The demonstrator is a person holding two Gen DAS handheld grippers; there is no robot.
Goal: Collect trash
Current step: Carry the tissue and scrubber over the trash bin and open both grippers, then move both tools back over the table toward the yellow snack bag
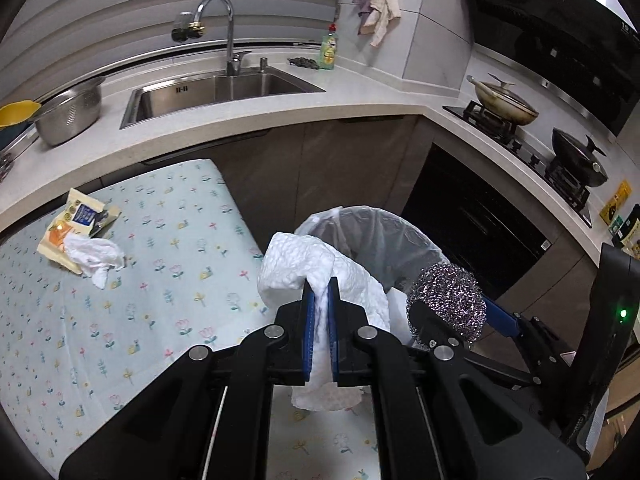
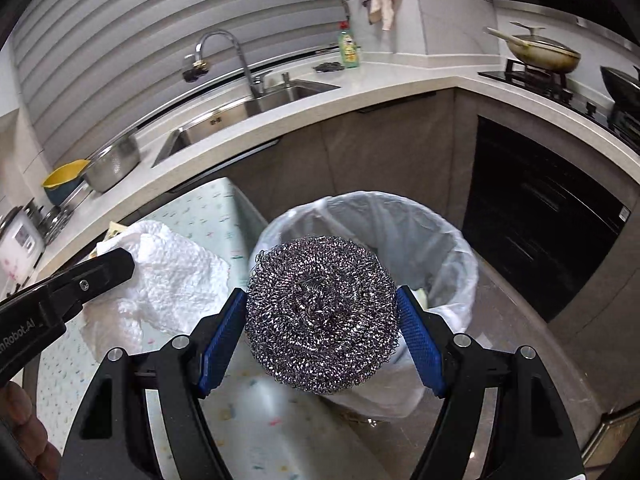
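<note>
My left gripper (image 1: 321, 286) is shut on a white paper towel (image 1: 296, 268), which drapes over and below the blue pads at the table's edge. My right gripper (image 2: 322, 294) is shut on a round steel wool scourer (image 2: 322, 312), its pads pressed against both sides. The scourer (image 1: 448, 300) also shows at the right of the left wrist view. Just beyond both stands a bin lined with a clear bag (image 2: 400, 240), (image 1: 380, 240). A yellow snack wrapper (image 1: 76, 220) and a crumpled white tissue (image 1: 96, 256) lie on the floral tablecloth (image 1: 160, 280) at the far left.
An L-shaped counter (image 1: 320, 108) runs behind, with a sink (image 1: 216, 92), a steel colander (image 1: 68, 112), a yellow bowl (image 1: 16, 114) and a green soap bottle (image 1: 329, 48). Two pans (image 1: 504, 100) sit on the hob at the right. A dark oven front (image 2: 540, 220) stands beside the bin.
</note>
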